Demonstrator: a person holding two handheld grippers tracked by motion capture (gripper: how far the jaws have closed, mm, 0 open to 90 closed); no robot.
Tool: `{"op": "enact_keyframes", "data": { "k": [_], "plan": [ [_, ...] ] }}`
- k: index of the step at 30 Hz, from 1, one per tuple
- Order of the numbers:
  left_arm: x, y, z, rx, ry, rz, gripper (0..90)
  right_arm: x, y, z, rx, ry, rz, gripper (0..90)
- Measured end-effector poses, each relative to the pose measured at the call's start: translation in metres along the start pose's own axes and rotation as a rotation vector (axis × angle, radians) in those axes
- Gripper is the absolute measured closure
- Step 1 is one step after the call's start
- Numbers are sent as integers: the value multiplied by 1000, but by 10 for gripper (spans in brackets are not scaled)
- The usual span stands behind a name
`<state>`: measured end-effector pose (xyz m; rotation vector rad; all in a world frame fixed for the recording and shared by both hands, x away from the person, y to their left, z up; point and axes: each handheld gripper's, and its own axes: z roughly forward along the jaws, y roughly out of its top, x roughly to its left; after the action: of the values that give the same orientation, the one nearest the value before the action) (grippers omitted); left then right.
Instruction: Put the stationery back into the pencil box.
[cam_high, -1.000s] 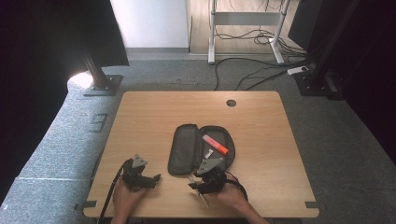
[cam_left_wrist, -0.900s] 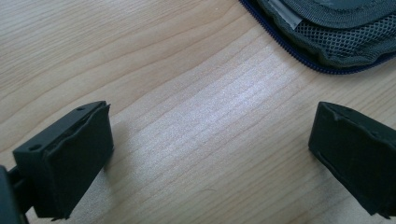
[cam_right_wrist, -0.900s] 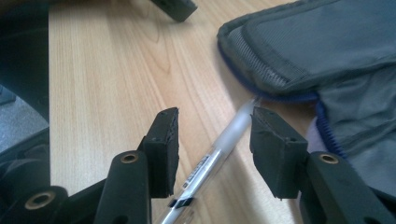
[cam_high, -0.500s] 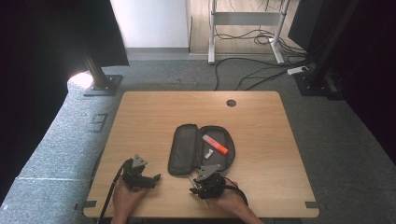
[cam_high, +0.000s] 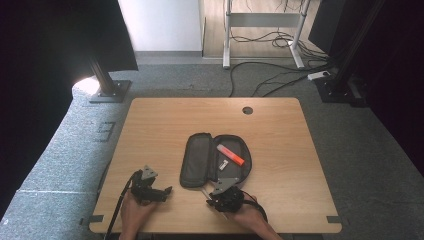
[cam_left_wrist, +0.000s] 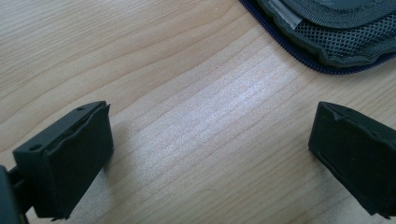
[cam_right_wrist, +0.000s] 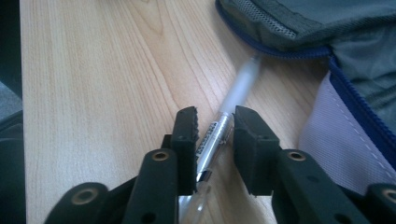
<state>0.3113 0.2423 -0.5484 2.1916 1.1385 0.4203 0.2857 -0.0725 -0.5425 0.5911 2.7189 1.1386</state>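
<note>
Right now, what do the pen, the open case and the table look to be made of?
Pen: clear, glossy plastic barrel with a frosted cap, probably.
Pencil case: grey woven fabric, matte, with mesh pocket and blue zip.
Table: light wood grain, smooth with slight sheen; possibly laminate.

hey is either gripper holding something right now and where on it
The right gripper, jaws just closing, pinches a clear pen around its barrel; the left gripper holds nothing.

Pale wood-grain surface (cam_right_wrist: 93, 70), smooth with a soft sheen beside the pouch. The pouch (cam_right_wrist: 336, 28) is grey woven cloth, matt, with a fine mesh panel and a blue zip edge. Next to it, the pen (cam_right_wrist: 224, 126): clear glossy plastic barrel, frosted cap. Right hand-held gripper (cam_right_wrist: 215, 126) pads are matt black and rubbery; left hand-held gripper (cam_left_wrist: 210, 154) pads look the same.
</note>
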Motion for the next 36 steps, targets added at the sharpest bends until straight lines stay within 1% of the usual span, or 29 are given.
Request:
{"op": "enact_keyframes", "data": {
  "k": [7, 14, 18, 21, 28, 36],
  "plan": [
    [0, 0, 0, 0, 0, -1, 0, -4, -4, -4, 3, 1, 21, 778],
    [0, 0, 0, 0, 0, 0, 0, -4, -5, -6, 4, 0, 20, 783],
    [0, 0, 0, 0, 0, -1, 0, -4, -5, -8, 4, 10, 24, 784],
    [0, 0, 0, 0, 0, -1, 0, -3, -4, -9, 2, 13, 16, 784],
    [0, 0, 0, 0, 0, -1, 0, 1, -1, -20, -14, 21, 6, 784],
    [0, 0, 0, 0, 0, -1, 0, -1, 4, -31, -43, 19, 7, 785]
  ]
}}
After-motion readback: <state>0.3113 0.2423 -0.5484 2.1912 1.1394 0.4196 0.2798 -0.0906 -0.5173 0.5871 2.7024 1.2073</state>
